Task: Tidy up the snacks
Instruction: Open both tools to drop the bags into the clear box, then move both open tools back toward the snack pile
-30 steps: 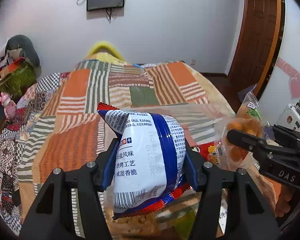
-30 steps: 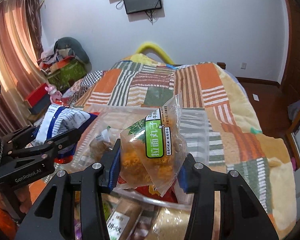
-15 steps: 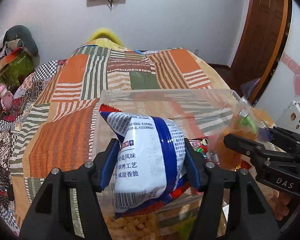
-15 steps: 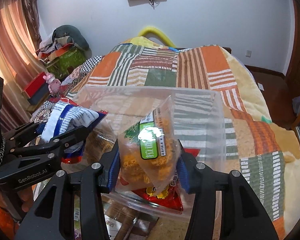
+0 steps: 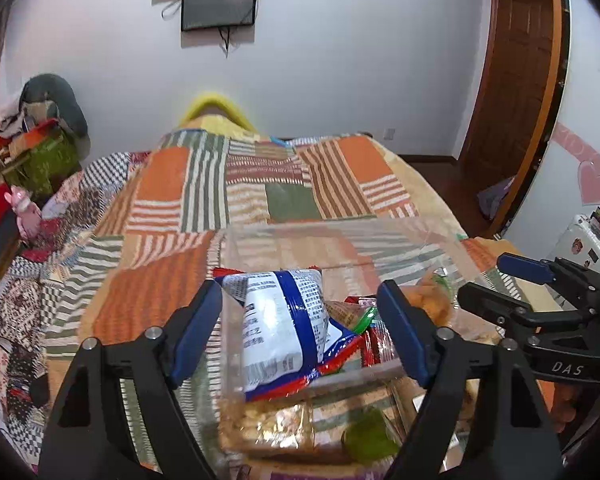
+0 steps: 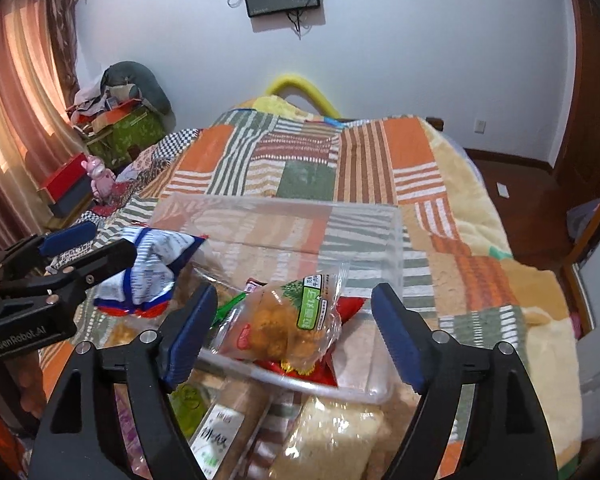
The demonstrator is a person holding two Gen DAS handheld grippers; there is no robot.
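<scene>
Left wrist view: left gripper (image 5: pixel 300 332) fingers just spread, blue-and-white bag (image 5: pixel 282 320) loose in clear bin (image 5: pixel 340 236); right gripper (image 6: pixel 292 332) likewise freed orange snack bag (image 6: pixel 288 326), seemingly resting inside.

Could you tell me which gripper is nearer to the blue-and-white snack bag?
Left. The left gripper has just opened its jaws around the blue-and-white bag, which lies in the clear bin. The right gripper straddles the orange snack bag beside it.
</scene>
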